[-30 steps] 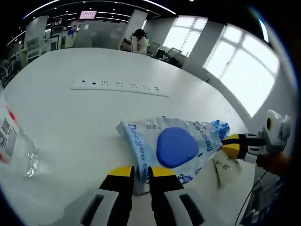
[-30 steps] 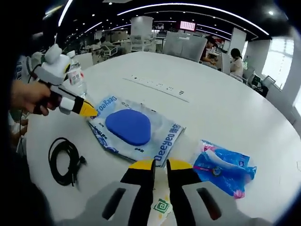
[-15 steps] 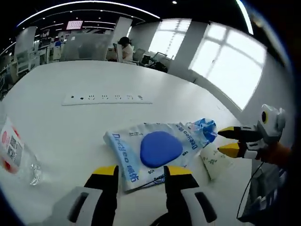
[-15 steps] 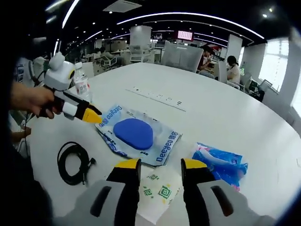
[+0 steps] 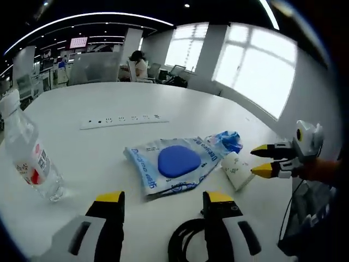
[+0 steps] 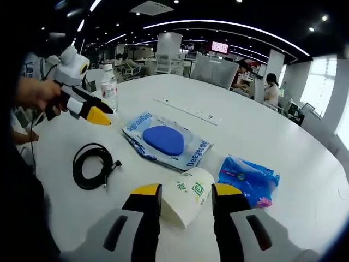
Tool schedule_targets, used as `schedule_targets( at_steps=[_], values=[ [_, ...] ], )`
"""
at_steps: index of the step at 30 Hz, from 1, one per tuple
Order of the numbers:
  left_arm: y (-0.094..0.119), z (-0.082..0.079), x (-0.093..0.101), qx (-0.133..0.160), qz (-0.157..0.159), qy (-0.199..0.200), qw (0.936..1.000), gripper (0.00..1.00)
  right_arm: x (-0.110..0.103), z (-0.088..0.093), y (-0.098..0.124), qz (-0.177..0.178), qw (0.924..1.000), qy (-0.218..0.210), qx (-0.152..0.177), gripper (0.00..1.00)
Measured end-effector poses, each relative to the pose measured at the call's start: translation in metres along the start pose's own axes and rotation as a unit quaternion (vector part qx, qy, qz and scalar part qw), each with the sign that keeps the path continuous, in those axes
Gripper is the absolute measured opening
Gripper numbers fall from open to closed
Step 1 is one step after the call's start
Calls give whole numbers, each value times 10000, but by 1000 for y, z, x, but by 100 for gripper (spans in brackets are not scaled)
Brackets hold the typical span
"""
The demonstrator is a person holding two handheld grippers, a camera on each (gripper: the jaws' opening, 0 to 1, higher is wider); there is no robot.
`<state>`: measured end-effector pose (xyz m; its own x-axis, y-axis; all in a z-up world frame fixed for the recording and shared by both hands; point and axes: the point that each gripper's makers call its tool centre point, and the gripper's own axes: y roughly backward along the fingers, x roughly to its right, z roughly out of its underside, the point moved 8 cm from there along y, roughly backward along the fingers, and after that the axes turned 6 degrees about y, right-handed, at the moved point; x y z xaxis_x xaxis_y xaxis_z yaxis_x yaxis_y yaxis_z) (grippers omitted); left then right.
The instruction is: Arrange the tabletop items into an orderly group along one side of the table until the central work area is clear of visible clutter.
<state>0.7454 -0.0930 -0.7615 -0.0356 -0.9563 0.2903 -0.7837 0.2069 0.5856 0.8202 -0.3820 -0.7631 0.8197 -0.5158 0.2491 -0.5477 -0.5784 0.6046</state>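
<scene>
Pouch with blue pad (image 6: 165, 143), paper cup (image 6: 185, 195), blue packet (image 6: 248, 179), black cable (image 6: 94, 165) and bottle (image 5: 30, 155) lie gathered near one counter (image 5: 136, 98) edge; remaining work looks like tightening. Left hand-held gripper (image 5: 163, 201) and right hand-held gripper (image 6: 186, 192) both gape, holding nothing.

Both grippers' fingers (image 5: 111, 197) opened, releasing the blue-pad packet (image 5: 173, 163).

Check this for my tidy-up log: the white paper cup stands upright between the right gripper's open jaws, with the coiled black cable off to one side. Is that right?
Not quite. In the right gripper view the paper cup lies on its side between the right gripper's open jaws, not upright. The coiled black cable does lie off to one side.
</scene>
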Motion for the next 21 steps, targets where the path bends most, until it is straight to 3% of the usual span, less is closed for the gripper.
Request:
schedule_targets(
  at_steps=[5, 12, 21],
  values=[
    [18, 6, 7, 130, 21, -230, 9996, 62, 1, 4, 2, 153, 9999, 64, 34, 26],
    [34, 18, 5, 231, 12, -201, 9995, 65, -1, 4, 10, 194, 9997, -37, 150, 25],
    [58, 32, 6, 211, 37, -222, 9995, 69, -7, 5, 19, 18, 9997, 13, 243, 28]
  ],
)
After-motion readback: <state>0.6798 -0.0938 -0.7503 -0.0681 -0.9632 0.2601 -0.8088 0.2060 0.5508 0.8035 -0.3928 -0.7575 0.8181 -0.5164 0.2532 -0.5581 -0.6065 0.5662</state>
